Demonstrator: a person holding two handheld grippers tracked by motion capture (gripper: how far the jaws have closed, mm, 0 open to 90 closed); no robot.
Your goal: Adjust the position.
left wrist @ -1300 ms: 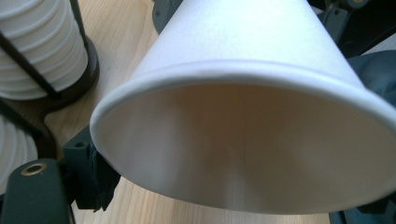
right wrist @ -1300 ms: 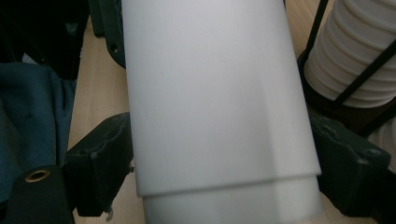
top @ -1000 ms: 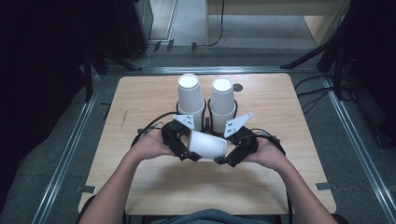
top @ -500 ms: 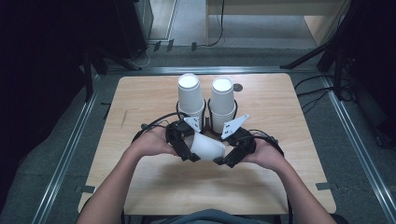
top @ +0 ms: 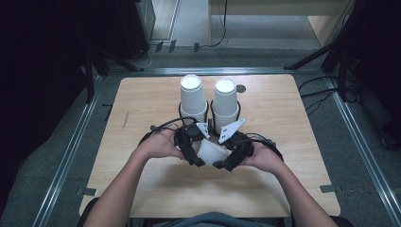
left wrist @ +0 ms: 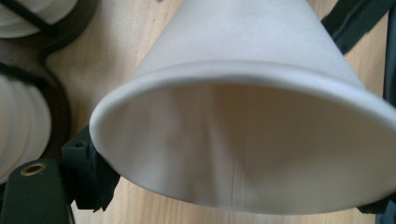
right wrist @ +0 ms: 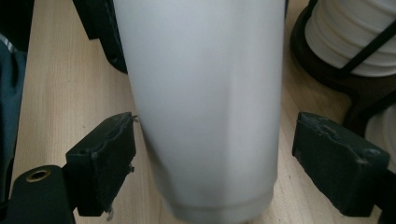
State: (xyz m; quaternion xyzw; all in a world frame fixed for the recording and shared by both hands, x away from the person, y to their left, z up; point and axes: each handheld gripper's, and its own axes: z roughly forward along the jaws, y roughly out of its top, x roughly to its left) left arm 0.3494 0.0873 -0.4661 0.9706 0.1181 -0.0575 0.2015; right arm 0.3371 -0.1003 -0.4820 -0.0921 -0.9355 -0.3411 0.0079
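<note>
A white paper cup (top: 210,152) lies on its side between my two grippers, above the middle of the wooden table (top: 302,184). My left gripper (top: 193,151) is shut on the cup's open mouth; in the left gripper view the rim (left wrist: 233,74) is squeezed into an oval and a black pad (left wrist: 91,175) presses against it. My right gripper (top: 231,158) is open around the base end of the cup (right wrist: 205,102). There one pad (right wrist: 105,158) almost touches the wall, and the other pad (right wrist: 338,163) stands a little off it.
Two stacks of white cups, a left stack (top: 193,97) and a right stack (top: 225,99), stand upside down in a black wire holder (top: 208,119) just behind the grippers. A small dark round mark (top: 241,88) sits near the table's far edge. Cables trail from both grippers.
Both hands have drawn slightly closer together, so less of the cup shows between the grippers. The cup stacks have not moved.
</note>
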